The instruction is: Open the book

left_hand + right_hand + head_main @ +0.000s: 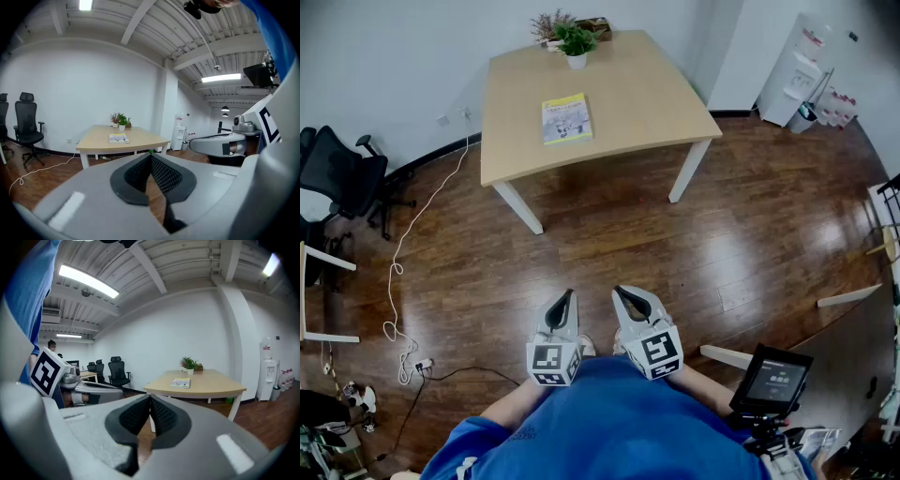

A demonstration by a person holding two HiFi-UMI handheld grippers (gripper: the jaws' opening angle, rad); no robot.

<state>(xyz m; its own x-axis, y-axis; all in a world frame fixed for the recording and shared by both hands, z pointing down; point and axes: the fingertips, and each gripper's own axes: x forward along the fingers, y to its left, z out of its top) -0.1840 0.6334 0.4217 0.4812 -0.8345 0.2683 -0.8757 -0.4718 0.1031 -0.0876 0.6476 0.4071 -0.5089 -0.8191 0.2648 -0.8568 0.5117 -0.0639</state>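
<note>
Fingers (164, 176) on left gripper (569, 295) and right gripper (618, 291) were shut tip to tip, empty. Closed book (566, 118) lay far off on table (647, 89). Looked like approach step; next move needs walking up to it.

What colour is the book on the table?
The book has a mostly yellow and green cover, paler in the middle; the head view shows it best.

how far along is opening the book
Nothing looks done: the book lies closed on the table, near the potted plant. In hand: nothing; the left gripper and right gripper are both shut and empty, out over the floor, short of the table. Left: approach, reach the book, lift its cover.
</note>
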